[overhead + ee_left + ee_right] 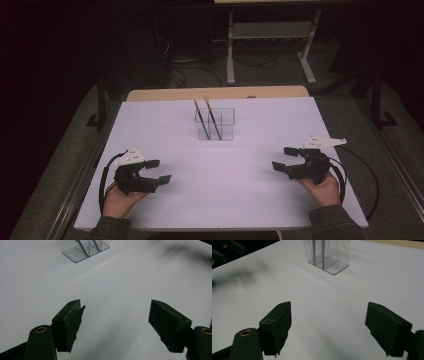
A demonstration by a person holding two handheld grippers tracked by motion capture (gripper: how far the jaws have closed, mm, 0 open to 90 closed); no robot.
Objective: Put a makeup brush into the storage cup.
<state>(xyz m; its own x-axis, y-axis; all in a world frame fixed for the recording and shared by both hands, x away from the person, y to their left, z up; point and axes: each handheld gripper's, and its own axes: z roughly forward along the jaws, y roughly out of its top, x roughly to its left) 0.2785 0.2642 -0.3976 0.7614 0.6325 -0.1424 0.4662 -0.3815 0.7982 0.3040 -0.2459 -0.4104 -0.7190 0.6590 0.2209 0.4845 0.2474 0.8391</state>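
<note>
Both grippers are resting low on the white table [250, 200], left gripper [159, 170] and right gripper [283, 158] each gaping wide with nothing between them; the clear holder [215, 124] with two brushes [207, 116] is standing mid-table, well apart, so next looks like a reach toward it

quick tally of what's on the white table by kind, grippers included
clear holder: 1
paintbrushes standing in it: 2, one and another
hand-held grippers, jaws open and empty: 2, left gripper, right gripper
total: 5
</note>
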